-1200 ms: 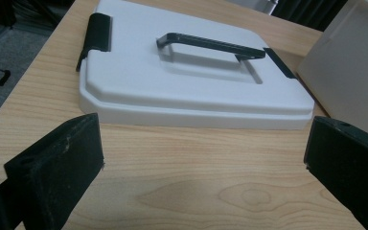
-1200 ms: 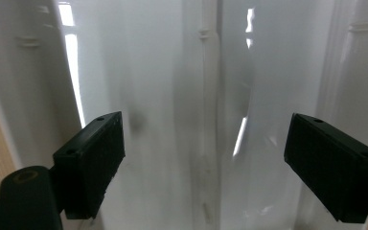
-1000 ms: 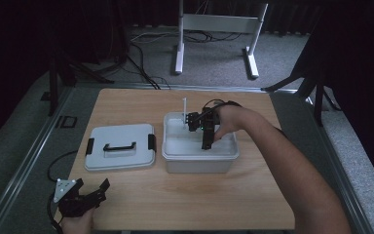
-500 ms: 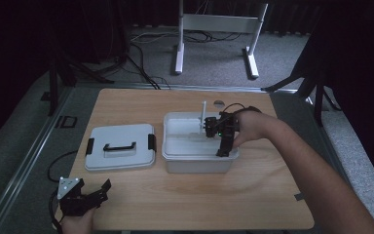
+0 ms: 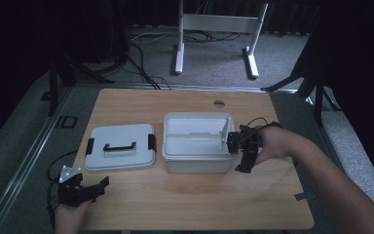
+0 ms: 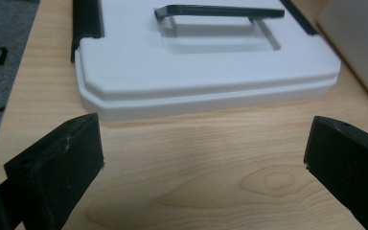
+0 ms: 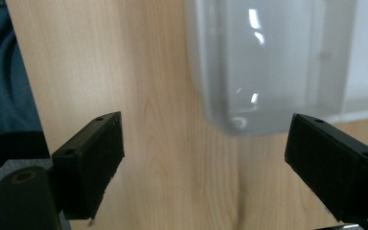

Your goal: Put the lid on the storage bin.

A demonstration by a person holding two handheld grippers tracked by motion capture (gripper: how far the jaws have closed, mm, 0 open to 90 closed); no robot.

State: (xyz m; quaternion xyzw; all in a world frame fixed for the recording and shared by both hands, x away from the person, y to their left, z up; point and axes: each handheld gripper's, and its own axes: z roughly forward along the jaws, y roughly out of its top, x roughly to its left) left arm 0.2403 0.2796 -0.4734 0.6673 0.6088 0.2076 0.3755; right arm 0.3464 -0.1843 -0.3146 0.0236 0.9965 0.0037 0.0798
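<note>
Where it hung above the box a second ago, the right gripper [image 5: 241, 158] now sits off the box's right end, jaws apart, empty.
One open white box [image 5: 197, 144]; one lid [image 5: 121, 146] lying left of it; left gripper [image 5: 95, 187] near-left of the box, jaws wide.

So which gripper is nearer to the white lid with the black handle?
Left. The left gripper sits open just in front of the lid, near its front-left corner. The right gripper is beyond the open box, at its right side.
</note>
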